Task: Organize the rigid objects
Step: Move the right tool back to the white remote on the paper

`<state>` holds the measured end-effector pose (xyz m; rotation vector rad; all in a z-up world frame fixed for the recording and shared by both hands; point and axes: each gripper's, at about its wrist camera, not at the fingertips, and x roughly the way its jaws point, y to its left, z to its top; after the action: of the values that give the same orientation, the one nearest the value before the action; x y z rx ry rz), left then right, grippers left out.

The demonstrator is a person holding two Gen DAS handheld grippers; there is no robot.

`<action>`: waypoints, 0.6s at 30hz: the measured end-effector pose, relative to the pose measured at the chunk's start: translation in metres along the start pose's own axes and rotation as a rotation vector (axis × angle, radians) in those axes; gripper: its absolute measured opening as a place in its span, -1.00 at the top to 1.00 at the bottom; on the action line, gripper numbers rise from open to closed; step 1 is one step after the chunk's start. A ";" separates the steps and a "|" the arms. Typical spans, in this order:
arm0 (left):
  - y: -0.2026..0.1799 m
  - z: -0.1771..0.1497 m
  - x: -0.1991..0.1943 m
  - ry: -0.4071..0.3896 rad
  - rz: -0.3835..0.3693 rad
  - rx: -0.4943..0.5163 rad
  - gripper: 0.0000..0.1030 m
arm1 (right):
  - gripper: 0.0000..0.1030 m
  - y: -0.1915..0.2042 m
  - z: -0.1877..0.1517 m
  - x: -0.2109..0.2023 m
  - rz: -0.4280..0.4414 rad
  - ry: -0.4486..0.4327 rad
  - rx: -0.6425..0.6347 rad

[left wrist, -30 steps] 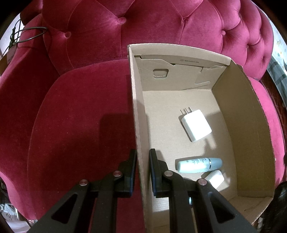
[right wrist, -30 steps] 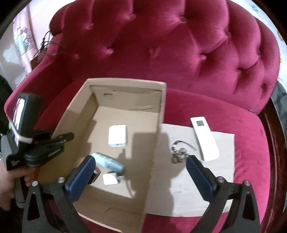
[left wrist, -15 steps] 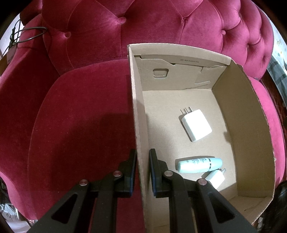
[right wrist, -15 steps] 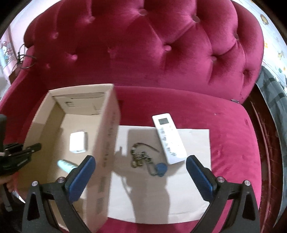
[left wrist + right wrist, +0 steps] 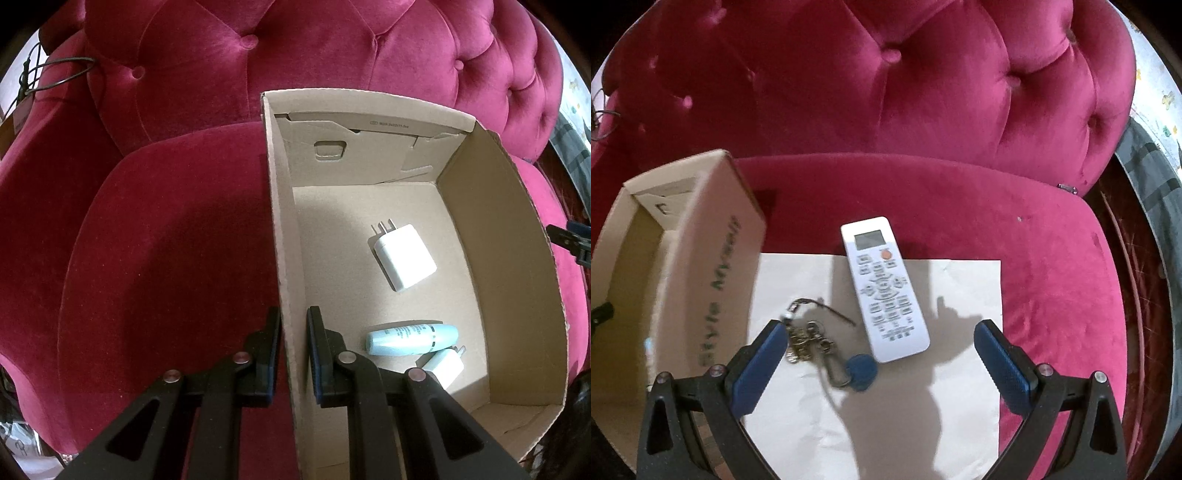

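My left gripper (image 5: 293,325) is shut on the left wall of the cardboard box (image 5: 284,258) on the red sofa. Inside the box lie a white charger (image 5: 404,256), a pale blue tube (image 5: 412,339) and a small white plug (image 5: 443,367). My right gripper (image 5: 881,339) is open and empty above a white sheet (image 5: 923,424). A white remote (image 5: 884,288) and a bunch of keys with a blue fob (image 5: 827,350) lie on the sheet between its fingers. The box (image 5: 701,258) stands left of the sheet.
The red tufted sofa back (image 5: 886,92) rises behind everything. The seat cushion (image 5: 166,240) extends left of the box. A dark cable (image 5: 55,74) hangs at the sofa's far left arm. The floor edge (image 5: 1145,258) shows at the right.
My right gripper has swung right from over the box to above the sheet, closer to the remote and keys. My left gripper and the box have stayed still.
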<state>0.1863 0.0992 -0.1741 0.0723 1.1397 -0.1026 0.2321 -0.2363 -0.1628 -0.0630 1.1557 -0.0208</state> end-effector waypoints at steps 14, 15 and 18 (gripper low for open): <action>-0.001 0.001 0.001 0.005 0.003 0.001 0.70 | -0.99 -0.016 0.008 0.063 0.031 0.058 0.011; -0.001 0.001 0.001 0.005 0.005 0.003 0.70 | -0.99 -0.016 0.008 0.066 0.032 0.061 0.009; -0.001 0.002 0.002 0.007 0.006 0.004 0.70 | -0.88 -0.016 0.012 0.073 0.041 0.069 0.004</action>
<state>0.1885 0.0983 -0.1755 0.0803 1.1462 -0.0992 0.2728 -0.2556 -0.2240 -0.0347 1.2252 0.0111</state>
